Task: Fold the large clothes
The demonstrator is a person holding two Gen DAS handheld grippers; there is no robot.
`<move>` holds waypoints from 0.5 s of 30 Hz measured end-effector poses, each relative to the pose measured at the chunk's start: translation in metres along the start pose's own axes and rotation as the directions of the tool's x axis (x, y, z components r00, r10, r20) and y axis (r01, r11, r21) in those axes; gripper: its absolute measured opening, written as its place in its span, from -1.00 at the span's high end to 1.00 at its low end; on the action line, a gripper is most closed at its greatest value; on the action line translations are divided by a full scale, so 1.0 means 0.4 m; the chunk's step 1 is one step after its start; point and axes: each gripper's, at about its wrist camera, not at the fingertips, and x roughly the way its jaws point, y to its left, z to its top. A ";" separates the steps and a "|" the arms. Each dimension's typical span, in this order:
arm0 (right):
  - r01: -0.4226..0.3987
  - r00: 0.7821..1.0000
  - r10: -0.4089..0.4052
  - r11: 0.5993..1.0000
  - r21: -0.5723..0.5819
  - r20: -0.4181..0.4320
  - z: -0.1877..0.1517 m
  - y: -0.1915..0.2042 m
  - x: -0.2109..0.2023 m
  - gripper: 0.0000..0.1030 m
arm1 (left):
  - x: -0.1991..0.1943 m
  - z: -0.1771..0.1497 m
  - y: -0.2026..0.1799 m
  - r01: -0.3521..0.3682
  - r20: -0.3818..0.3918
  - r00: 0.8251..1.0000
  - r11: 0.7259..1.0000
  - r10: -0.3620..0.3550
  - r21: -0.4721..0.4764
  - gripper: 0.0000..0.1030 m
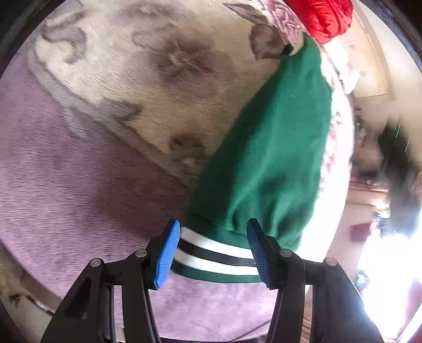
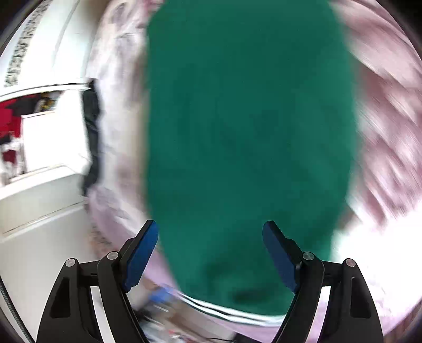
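A green knit garment (image 1: pixel 274 147) lies stretched along a purple and cream blanket (image 1: pixel 66 184), running from the upper right down to my left gripper (image 1: pixel 213 221). Its white-and-black striped hem (image 1: pixel 211 253) lies between the blue pads (image 1: pixel 168 253), which stand apart and do not press on it. In the right wrist view the same green garment (image 2: pixel 248 132) fills the middle, blurred. My right gripper (image 2: pixel 210 223) is wide open above the cloth, with a striped edge (image 2: pixel 224 308) showing low in the frame.
A red cloth (image 1: pixel 324 18) lies bunched at the garment's far end. The blanket's edge (image 1: pixel 343 132) drops off on the right to a bright room. White furniture (image 2: pixel 39 132) and a dark hanging item (image 2: pixel 91 132) stand left of the pink blanket (image 2: pixel 382 132).
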 end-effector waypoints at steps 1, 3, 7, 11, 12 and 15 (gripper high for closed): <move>0.039 0.999 -0.039 0.999 0.027 -0.008 -0.062 -0.055 0.007 -0.62 | 0.020 -0.001 -0.004 0.015 -0.028 1.000 1.000 -0.014 0.005 0.01; 0.074 0.996 -0.069 0.992 0.106 -0.051 -0.193 -0.174 0.043 -0.62 | 0.066 0.005 -0.023 0.011 -0.074 0.997 0.999 -0.008 0.039 -0.06; -0.033 0.992 0.064 0.965 0.259 -0.113 -0.390 -0.332 0.175 -0.56 | 0.132 -0.010 -0.075 -0.189 -0.030 0.980 0.970 0.196 0.155 0.04; -0.139 0.987 0.155 0.946 0.294 -0.031 -0.498 -0.334 0.255 0.77 | 0.094 -0.037 -0.078 -0.235 0.041 0.972 0.959 0.231 0.161 0.68; -0.150 0.987 0.158 0.941 0.302 -0.001 -0.520 -0.325 0.251 0.83 | 0.080 -0.039 -0.077 -0.223 0.049 0.975 0.963 0.218 0.151 0.70; -0.199 0.980 0.193 0.917 0.346 0.051 -0.564 -0.300 0.218 0.86 | 0.016 -0.052 -0.073 -0.191 0.083 0.980 0.972 0.180 0.138 0.71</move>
